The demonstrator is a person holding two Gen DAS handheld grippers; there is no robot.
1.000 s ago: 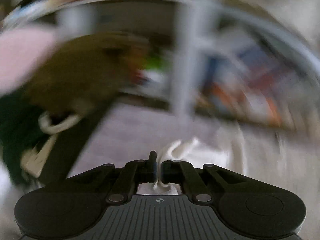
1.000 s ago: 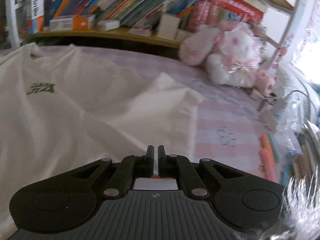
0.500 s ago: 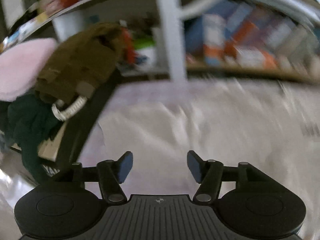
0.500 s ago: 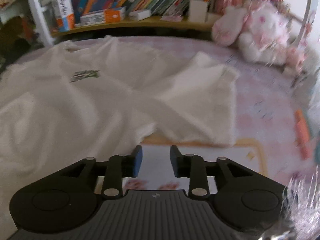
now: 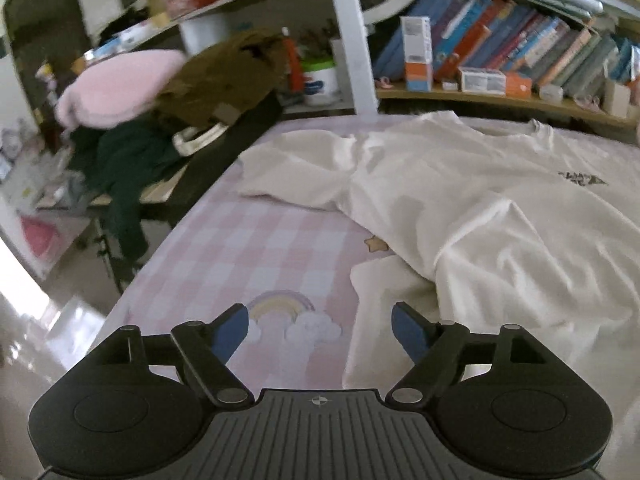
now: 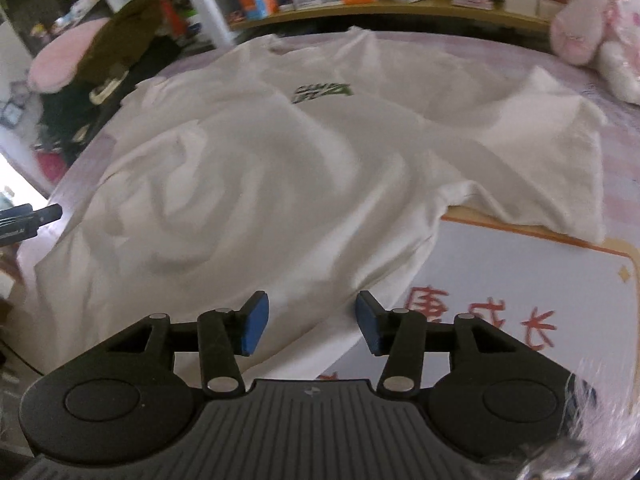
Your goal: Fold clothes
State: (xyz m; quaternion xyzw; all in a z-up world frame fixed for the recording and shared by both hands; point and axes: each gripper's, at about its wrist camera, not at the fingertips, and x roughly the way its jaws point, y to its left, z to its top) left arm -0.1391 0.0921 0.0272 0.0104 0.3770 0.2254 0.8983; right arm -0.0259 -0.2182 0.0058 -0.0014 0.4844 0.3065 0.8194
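Observation:
A white T-shirt (image 6: 280,168) with a small green chest print (image 6: 322,92) lies spread face up and wrinkled on the pink checked bed cover (image 5: 256,248). In the left wrist view the T-shirt (image 5: 500,216) fills the right half, one sleeve reaching left. My left gripper (image 5: 320,330) hangs open above the cover's rainbow print, just left of the shirt's lower corner, holding nothing. My right gripper (image 6: 310,322) is open over the shirt's bottom hem, nothing between its fingers.
A bookshelf (image 5: 500,60) runs along the far side of the bed. Piled clothes and a pink cushion (image 5: 120,84) sit at the left on a chair. Pink plush toys (image 6: 592,36) lie at the far right. A white printed mat (image 6: 532,292) lies under the shirt's right edge.
Both grippers were shut a second ago, the left on white fabric. Both have opened, let go of the shirt, and pulled back toward its near edge.

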